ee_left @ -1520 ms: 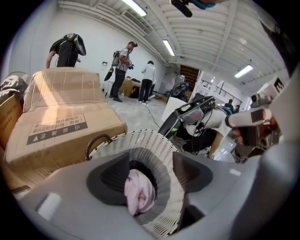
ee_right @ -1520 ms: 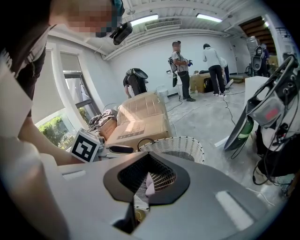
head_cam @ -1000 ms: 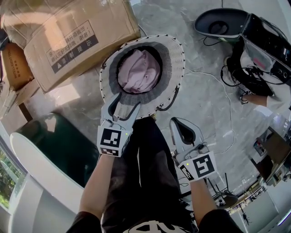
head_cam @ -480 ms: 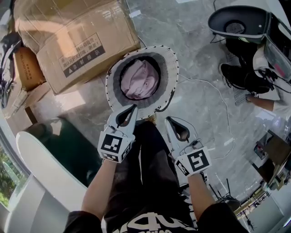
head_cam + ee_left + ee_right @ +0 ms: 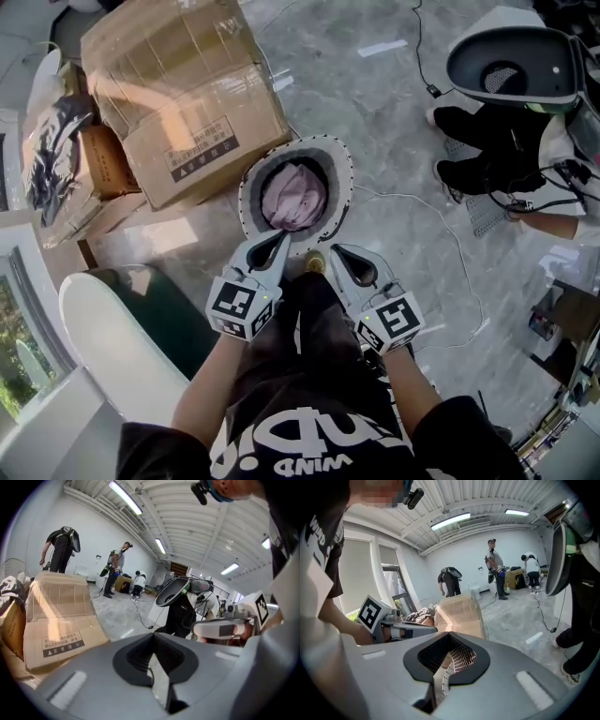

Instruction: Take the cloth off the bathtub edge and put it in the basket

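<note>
The pink cloth [image 5: 292, 197] lies crumpled inside the round woven basket [image 5: 341, 164] on the marble floor. My left gripper [image 5: 278, 236] hovers at the basket's near rim, its jaws shut with nothing between them. Beside it, my right gripper [image 5: 337, 251] is also shut and empty, just short of the rim. The bathtub's white edge [image 5: 105, 339] curves along the lower left and carries no cloth. In the left gripper view the left gripper [image 5: 153, 635] has its jaws closed tip to tip. The right gripper [image 5: 449, 636] shows the basket's weave [image 5: 462, 658] through the hole behind its tips.
A large cardboard box [image 5: 186, 92] stands just beyond the basket on the left, with bags [image 5: 58, 141] beside it. A white cable [image 5: 446, 223] runs across the floor at right. A person in black [image 5: 502, 150] crouches at the upper right. Several people stand far off.
The left gripper's jaws, open over the basket's near rim a second ago, have closed. Both grippers have drawn back toward my body, and the basket now sits farther away in view.
</note>
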Motion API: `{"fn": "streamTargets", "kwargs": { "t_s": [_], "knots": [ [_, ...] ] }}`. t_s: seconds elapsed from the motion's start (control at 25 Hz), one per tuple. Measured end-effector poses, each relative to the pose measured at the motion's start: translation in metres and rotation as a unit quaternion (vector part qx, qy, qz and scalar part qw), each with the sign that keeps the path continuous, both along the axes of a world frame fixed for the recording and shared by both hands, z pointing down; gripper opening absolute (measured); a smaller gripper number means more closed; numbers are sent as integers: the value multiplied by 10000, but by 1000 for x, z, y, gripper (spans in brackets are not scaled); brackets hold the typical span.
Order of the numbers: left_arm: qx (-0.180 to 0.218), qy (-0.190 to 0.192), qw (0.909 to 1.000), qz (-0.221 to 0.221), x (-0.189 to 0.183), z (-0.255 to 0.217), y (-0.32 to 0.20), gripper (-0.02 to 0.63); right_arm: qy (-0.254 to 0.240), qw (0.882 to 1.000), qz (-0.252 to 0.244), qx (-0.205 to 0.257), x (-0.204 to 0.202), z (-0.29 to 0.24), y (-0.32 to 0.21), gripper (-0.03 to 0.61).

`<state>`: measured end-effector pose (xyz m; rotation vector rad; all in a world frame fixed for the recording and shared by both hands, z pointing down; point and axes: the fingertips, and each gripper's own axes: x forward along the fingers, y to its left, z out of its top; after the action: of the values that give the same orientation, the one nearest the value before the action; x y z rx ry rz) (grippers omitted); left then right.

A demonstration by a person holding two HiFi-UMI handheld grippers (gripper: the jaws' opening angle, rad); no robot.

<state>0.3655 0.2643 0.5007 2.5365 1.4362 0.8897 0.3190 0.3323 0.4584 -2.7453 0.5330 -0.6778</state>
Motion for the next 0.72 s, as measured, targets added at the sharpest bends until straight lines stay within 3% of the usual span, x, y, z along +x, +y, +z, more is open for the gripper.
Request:
{"fn": "streamTargets", "kwargs": {
  "t_s": [0.36,0.72],
  "knots": [
    [-96,471,9988,24,-20,-106,-20,-3,574,9982,-194,4,-26,-93,-15,9],
    [-416,844,9952,256,-43,-161,-10,-3,1061,9935,-409,-111,-29,-136,-29,9]
  ]
}}
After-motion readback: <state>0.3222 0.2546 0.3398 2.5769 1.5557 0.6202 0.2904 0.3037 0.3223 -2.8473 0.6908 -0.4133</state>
